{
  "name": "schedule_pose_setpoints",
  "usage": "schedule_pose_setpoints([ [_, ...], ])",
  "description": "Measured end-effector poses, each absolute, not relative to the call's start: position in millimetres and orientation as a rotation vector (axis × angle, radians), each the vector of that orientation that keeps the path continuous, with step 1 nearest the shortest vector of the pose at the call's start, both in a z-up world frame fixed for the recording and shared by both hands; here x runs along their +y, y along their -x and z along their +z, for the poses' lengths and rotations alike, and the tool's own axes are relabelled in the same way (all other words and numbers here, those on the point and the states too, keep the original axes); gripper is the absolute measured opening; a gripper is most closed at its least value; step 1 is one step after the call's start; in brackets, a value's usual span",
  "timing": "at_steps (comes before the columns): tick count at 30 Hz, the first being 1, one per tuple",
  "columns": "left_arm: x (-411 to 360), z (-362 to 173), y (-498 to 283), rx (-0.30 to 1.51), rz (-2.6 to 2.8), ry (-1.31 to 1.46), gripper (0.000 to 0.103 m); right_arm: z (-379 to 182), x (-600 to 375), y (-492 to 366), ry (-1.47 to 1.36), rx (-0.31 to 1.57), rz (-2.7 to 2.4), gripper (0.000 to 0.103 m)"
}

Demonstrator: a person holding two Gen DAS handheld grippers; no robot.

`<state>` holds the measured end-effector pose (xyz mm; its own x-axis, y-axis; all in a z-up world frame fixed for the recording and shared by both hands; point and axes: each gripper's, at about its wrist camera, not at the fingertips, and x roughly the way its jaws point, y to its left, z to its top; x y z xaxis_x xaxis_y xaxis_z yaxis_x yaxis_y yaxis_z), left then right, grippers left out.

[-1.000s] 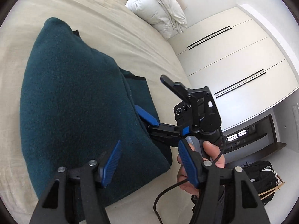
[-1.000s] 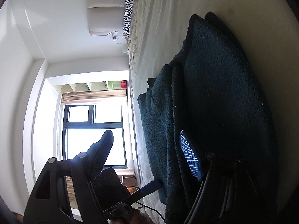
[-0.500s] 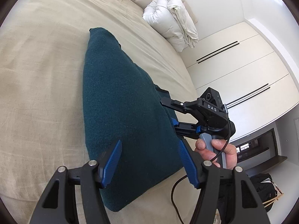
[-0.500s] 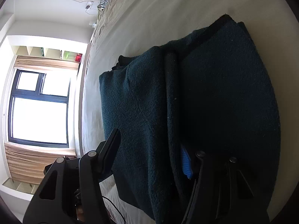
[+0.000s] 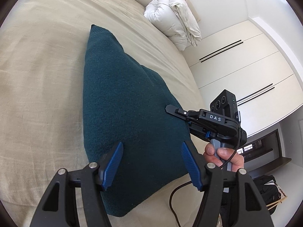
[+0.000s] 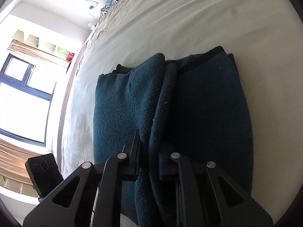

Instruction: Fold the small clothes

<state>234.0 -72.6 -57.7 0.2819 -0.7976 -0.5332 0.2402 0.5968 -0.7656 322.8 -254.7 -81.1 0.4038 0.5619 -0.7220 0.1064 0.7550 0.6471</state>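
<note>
Bed [image 5: 37, 75] carries the teal knit garment [image 5: 123, 104], folded, long axis running away from the left gripper [image 5: 151, 162]. Left gripper hovers above the near end, jaws spread, holding nothing. Right gripper [image 6: 148, 162] is nearer: jaws pinched onto a fold ridge at garment's right edge.

Beige bed [image 5: 43, 79] — white wardrobe [image 5: 244, 71], bright window [image 6: 24, 102]
</note>
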Motion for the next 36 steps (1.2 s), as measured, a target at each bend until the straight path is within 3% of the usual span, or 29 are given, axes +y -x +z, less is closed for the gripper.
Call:
schedule_pose_setpoints([
  [7, -97, -46, -238, 1.064, -0.795, 0.563, 0.067, -78, -299, -305, -0.739, 1.104, 0.266, 0.012],
  [13, -110, -49, -239, 1.086, -0.805, 0.525, 0.067, -110, -314, -298, -0.782, 1.159, 0.254, 0.012],
  [23, -116, -51, -240, 1.086, -0.804, 0.486, 0.067, -90, -336, -267, -0.796, 1.102, 0.240, 0.012],
  [29, -121, -50, -235, 1.081, -0.798, 0.431, 0.067, -105, -344, -266, -0.883, 1.088, 0.260, 0.015],
  [32, -117, -44, -235, 1.059, -0.797, 0.427, 0.067, -86, -355, -250, -0.881, 1.106, 0.206, 0.019],
  [36, -113, -34, -243, 1.015, -0.788, 0.418, 0.067, -39, -360, -225, -0.771, 0.995, 0.144, 0.019],
])
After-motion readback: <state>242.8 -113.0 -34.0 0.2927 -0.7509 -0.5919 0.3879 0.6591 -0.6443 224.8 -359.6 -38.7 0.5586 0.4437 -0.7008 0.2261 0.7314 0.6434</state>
